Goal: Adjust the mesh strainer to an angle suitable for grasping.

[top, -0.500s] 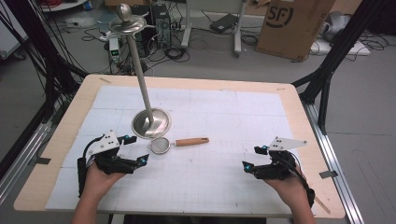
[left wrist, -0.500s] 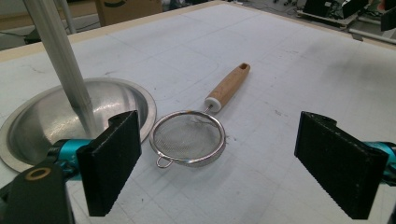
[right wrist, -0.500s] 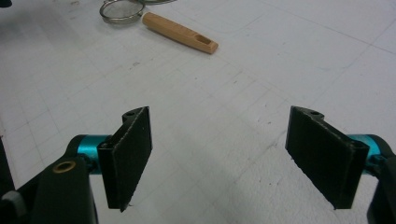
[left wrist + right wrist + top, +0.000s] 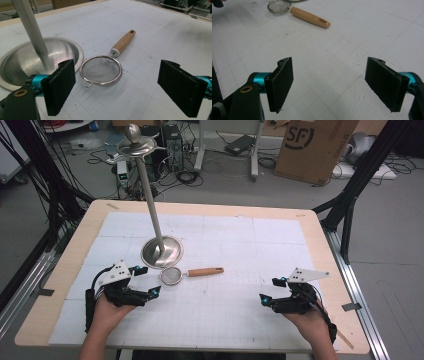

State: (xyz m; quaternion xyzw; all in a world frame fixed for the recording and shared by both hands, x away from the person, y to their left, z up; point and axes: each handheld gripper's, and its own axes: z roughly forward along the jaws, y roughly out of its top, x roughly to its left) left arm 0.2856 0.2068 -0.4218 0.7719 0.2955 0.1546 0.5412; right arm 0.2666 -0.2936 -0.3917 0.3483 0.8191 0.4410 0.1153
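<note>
A small mesh strainer [image 4: 172, 276] with a wooden handle [image 4: 205, 271] lies flat on the white mat, just right of a metal stand's round base [image 4: 161, 251]. In the left gripper view the strainer [image 4: 101, 70] sits straight ahead between the wide-apart jaws, handle [image 4: 123, 42] pointing away. My left gripper [image 4: 148, 281] is open, close to the strainer's left side and not touching it. My right gripper [image 4: 269, 291] rests open at the front right, holding nothing. In the right gripper view the strainer [image 4: 278, 6] and handle [image 4: 310, 17] lie far ahead at upper left.
The stand's tall pole [image 4: 150, 195] rises from the base to a disc and knob [image 4: 136, 142]. The wooden table edge [image 4: 320, 235] frames the mat. Cables, a cardboard box [image 4: 315, 145] and black frame legs are on the floor beyond.
Both hands and grippers hold about the same places as half a second ago. The strainer has not moved.
</note>
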